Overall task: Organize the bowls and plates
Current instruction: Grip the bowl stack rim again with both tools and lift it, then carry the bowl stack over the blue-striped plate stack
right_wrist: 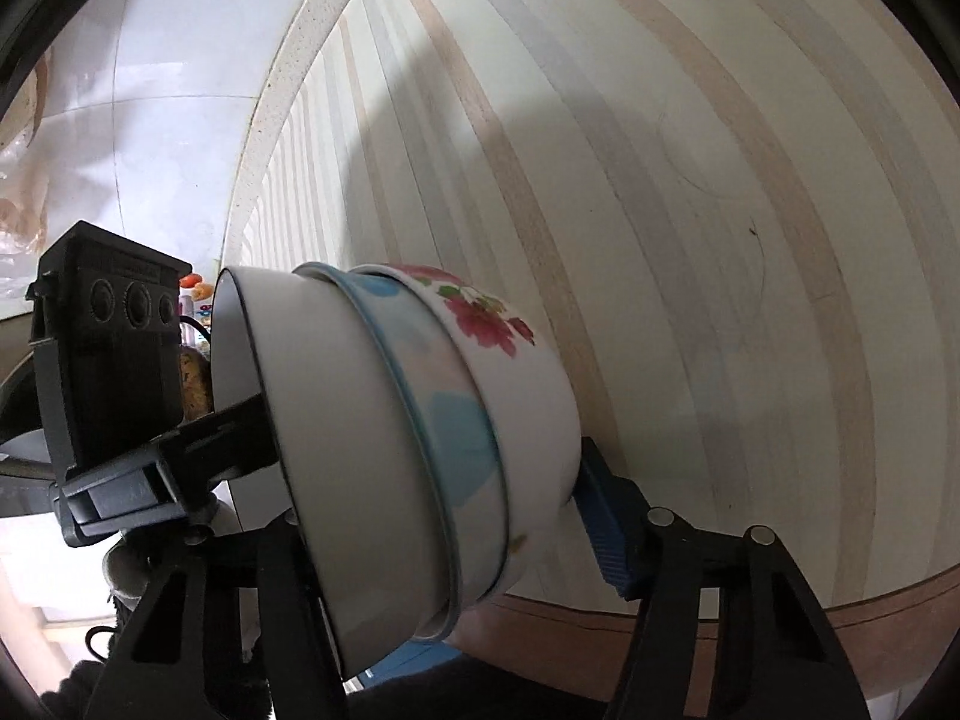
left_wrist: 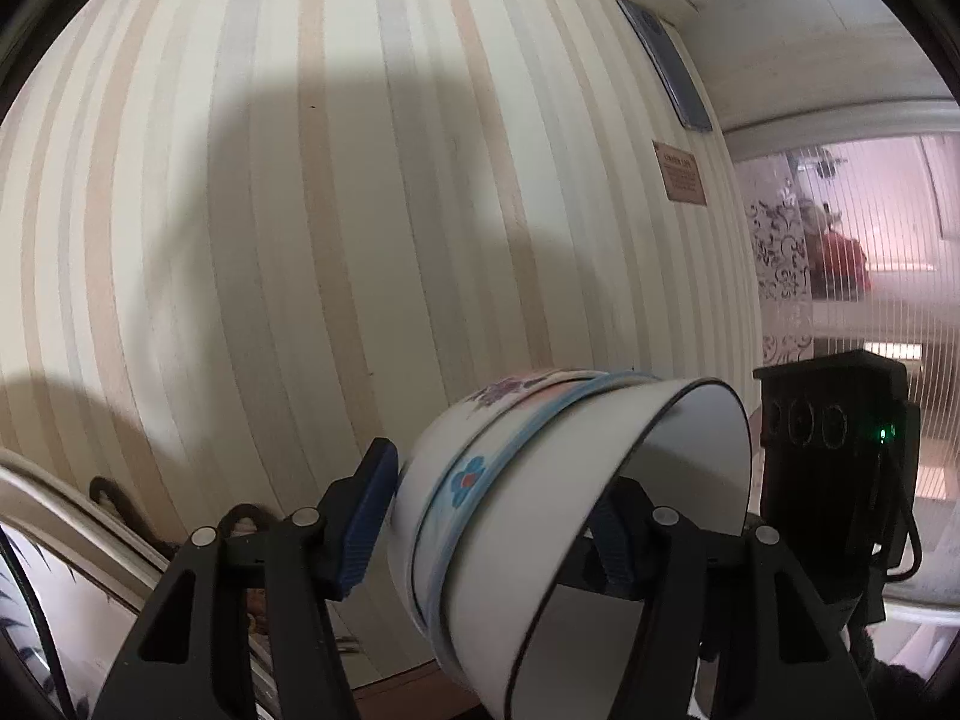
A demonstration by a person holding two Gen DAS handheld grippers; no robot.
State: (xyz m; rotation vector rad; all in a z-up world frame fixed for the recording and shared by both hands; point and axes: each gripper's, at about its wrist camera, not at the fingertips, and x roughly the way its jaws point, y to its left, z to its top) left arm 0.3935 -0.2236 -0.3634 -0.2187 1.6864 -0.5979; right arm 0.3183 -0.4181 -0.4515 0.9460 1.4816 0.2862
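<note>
Nested stack of three bowls (left_wrist: 540, 516) on its side above the striped counter (left_wrist: 300, 210), clamped between left gripper (left_wrist: 492, 516) and right gripper (right_wrist: 432, 480) from opposite sides, sharing load, keeping bowls nested.

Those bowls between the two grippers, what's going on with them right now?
A person is handling a nested stack of three bowls with a hand-held gripper on each side. The left gripper and the right gripper each straddle the stack, which lies tipped on its side above the striped table. The outermost is a flowered bowl, then a blue-rimmed bowl, then a plain white bowl with a dark rim. Whether the stack touches the table is unclear.
</note>
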